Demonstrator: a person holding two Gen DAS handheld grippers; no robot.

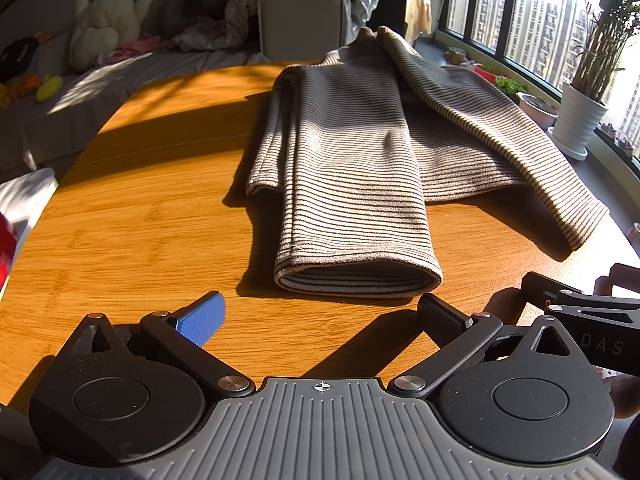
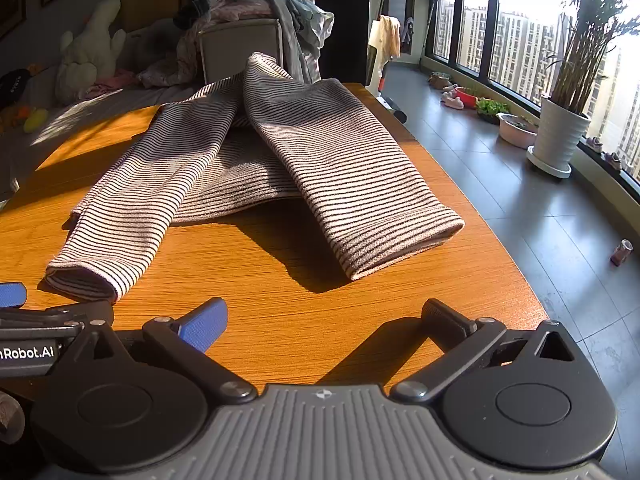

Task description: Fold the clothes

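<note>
We see striped trousers (image 2: 256, 148) spread on the wooden table (image 2: 280, 288), both leg cuffs pointing toward us, within reach; left gripper (image 1: 320, 312) and right gripper (image 2: 326, 320) hover just short of them, jaws released, empty; a laundry-heaped bin (image 2: 240, 48) stands beyond the trousers, nothing between

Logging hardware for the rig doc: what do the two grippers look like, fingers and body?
Both match. Left gripper and right gripper: black linkage arms with silver pivot pins, two round black housings, a ribbed grey centre plate with a crosshair mark. One blue textured finger, one black ribbed finger. White lettering on side bars. No cables visible.
</note>
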